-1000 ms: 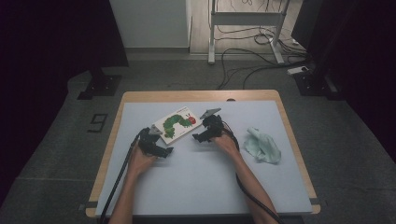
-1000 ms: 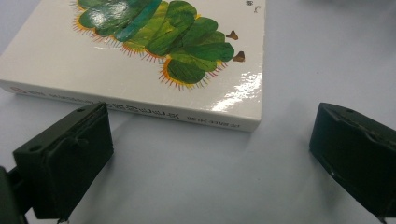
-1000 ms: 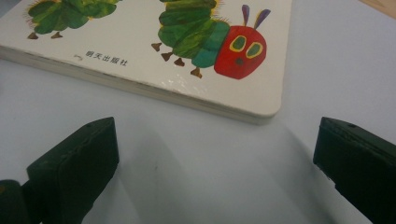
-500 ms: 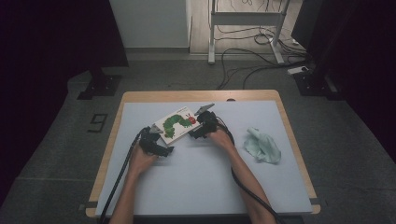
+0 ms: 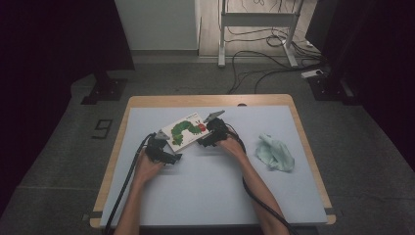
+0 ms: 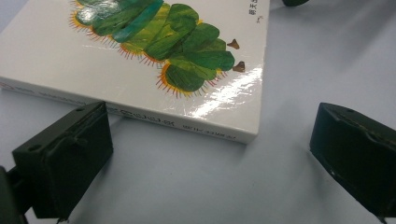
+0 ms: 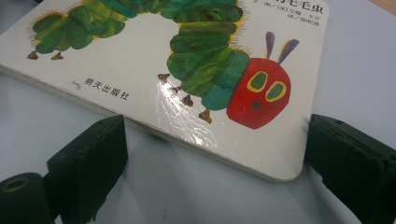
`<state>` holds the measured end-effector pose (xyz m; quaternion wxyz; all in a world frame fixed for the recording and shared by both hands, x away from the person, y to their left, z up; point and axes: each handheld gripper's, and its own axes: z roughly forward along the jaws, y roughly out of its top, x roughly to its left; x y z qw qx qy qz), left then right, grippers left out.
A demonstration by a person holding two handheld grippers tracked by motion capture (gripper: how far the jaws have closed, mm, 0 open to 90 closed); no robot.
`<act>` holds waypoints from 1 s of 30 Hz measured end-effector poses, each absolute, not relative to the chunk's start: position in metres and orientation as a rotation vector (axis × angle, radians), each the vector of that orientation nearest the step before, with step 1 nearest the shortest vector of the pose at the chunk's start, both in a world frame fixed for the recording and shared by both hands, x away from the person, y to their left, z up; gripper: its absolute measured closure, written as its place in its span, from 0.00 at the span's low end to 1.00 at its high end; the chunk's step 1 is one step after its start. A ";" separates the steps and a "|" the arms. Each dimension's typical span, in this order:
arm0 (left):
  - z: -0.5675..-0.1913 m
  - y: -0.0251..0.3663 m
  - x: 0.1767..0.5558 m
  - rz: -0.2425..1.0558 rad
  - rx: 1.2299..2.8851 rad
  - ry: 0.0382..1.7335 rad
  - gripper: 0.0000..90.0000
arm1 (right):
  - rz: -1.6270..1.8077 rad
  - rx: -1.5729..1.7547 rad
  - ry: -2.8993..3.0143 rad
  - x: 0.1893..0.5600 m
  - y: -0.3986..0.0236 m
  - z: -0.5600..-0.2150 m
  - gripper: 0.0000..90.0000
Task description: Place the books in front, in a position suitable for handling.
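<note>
The right gripper (image 7: pixel 205 163) is seen with its jaws wide apart, just closing a little around the near right corner of the picture book (image 7: pixel 154 70), not yet pressing it. The left gripper (image 6: pixel 210 158) is also held apart, at the book's near left corner. The book lies flat on the table (image 5: pixel 205 191), in its far middle part. It is judged stiff, thick, light and glossy, so slippery; it is best taken by an edge or corner.
</note>
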<state>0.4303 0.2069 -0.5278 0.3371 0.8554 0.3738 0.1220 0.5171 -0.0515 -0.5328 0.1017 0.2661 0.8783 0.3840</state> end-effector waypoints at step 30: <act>-0.526 0.196 0.402 0.268 2.259 0.913 0.00 | 1.154 0.800 2.602 0.463 -0.077 -0.532 0.08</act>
